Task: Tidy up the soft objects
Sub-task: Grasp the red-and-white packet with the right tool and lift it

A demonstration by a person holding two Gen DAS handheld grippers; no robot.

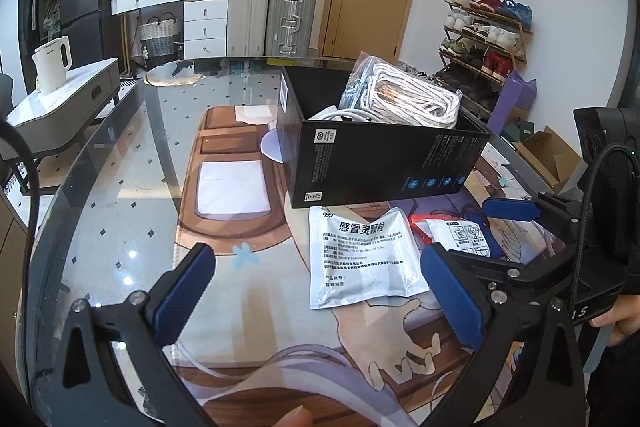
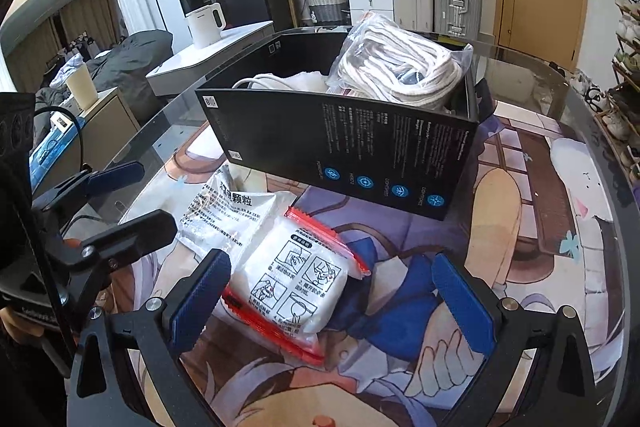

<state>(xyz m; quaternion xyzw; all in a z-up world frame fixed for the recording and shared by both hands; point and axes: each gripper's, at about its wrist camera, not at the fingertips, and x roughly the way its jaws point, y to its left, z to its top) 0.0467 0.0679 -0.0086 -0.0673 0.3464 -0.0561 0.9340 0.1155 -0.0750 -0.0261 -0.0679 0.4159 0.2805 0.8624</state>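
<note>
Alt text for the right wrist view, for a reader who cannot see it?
The open right gripper hovers over a red-edged white packet on a glass table. Behind it stands an open black box holding bagged white rope.

Rope bag [image 2: 404, 67] in box [image 2: 360, 147]; two packets [image 2: 296, 283] [image 1: 360, 259] on the mat [image 2: 520, 227] before it.

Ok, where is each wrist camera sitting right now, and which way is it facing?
Left wrist: on the left gripper, low over the table, looking across it at the black box and the grey sachet; its open jaws frame the bottom, and the right gripper shows at right.
Right wrist: on the right gripper, above the red-edged packet, facing the box; the left gripper shows at left.
Shared: box, bagged rope, both packets.
</note>
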